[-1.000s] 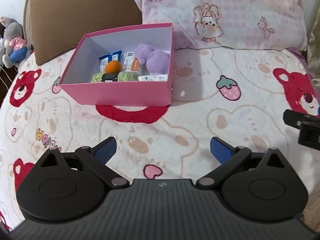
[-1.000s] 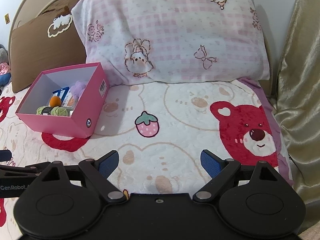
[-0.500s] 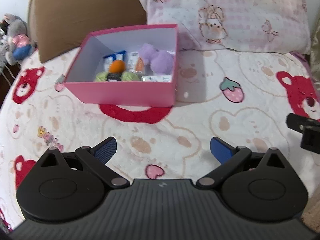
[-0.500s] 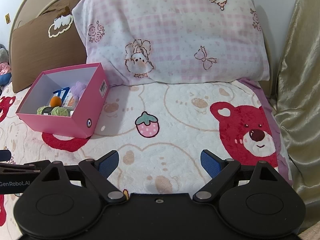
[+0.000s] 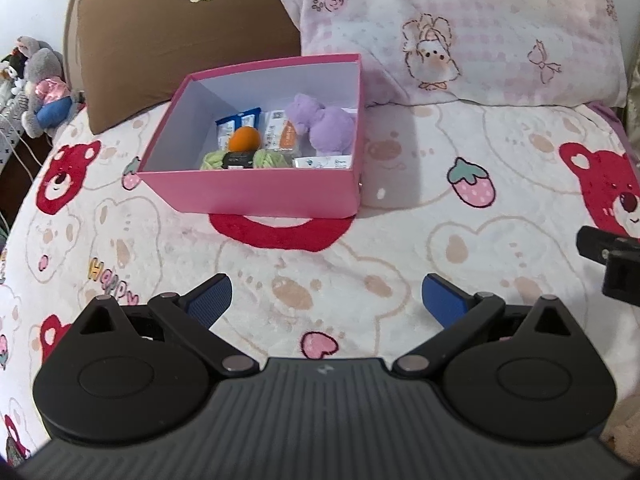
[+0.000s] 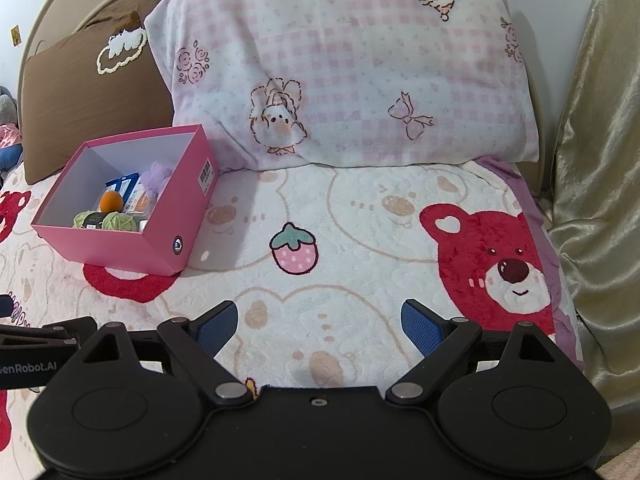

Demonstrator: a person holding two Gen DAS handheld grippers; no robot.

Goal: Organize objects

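Observation:
A pink box with a white inside stands on the bed. In it lie a purple plush toy, an orange ball, green yarn with a black band, and several snack packets. My left gripper hovers over the blanket in front of the box, open, nothing between its blue pads. My right gripper is open too, over the blanket to the right of the box, empty.
The bed carries a white blanket with red bears and strawberries. A pink checked pillow and a brown cushion lean at the headboard. Plush toys sit at far left. A gold curtain hangs on the right.
The left wrist view has shifted a little, so the box sits slightly more to the right. The right wrist view is unchanged, and both grippers stay open.

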